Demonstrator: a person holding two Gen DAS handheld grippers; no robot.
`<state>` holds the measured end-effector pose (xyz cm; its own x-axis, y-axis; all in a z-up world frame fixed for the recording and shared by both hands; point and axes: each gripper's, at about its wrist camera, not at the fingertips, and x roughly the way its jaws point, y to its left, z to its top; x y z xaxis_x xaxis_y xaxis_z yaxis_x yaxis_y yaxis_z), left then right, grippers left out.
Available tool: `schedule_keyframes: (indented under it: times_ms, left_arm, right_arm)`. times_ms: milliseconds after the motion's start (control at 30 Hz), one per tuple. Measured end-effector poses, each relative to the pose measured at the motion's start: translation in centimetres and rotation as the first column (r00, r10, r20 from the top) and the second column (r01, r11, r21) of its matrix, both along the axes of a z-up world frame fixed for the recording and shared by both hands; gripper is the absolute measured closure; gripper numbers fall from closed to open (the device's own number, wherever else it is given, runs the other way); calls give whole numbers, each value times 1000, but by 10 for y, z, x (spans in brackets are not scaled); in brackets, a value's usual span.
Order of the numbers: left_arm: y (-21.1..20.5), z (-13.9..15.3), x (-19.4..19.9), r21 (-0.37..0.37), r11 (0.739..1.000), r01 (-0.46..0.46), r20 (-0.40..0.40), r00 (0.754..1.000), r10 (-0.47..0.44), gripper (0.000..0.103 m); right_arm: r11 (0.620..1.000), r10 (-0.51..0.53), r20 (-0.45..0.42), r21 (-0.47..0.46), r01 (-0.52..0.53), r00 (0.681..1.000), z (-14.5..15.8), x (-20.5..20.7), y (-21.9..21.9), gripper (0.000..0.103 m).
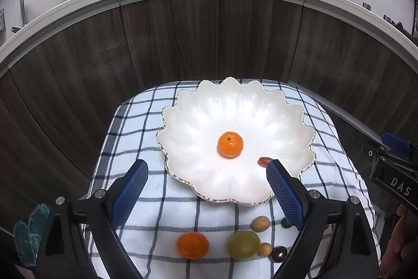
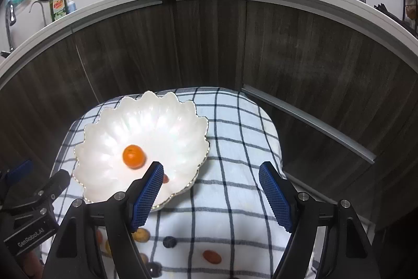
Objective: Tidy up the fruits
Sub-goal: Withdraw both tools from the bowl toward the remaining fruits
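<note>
**Both grippers empty above plate and loose fruit**

Scalloped white plate (image 1: 235,119) sits on checked cloth (image 1: 146,122), far rim near the cloth's back edge, w/ dark wood cabinet (image 1: 104,56) behind. 1 orange (image 1: 230,144) and 1 small red fruit (image 1: 263,161) lie in it. Left gripper (image 1: 206,171): jaws wide apart, nothing between. Right gripper (image 2: 211,175): jaws apart, empty, over bare cloth right of the plate. Left view only: 2nd orange (image 1: 192,245), green round fruit (image 1: 244,245) on the near cloth. Blue pads (image 2: 274,195) are mesh-textured.
</note>
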<state>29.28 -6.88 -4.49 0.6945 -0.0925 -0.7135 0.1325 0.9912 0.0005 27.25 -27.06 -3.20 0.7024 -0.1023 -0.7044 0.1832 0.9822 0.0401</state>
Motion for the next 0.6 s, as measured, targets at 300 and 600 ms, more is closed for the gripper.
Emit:
schedule_keyframes:
  times_ms: [300, 600]
  left_arm:
    - [-5, -7, -17, -4, 999, 34, -5, 999, -35, 10]
    - [-9, -21, -32, -6, 998, 58, -24, 998, -58, 10]
  right_arm:
    - [1000, -12, -9, 0, 12, 1000, -8, -20, -3, 27]
    - [1000, -27, -20, -9, 27, 999, -15, -38, -7, 27]
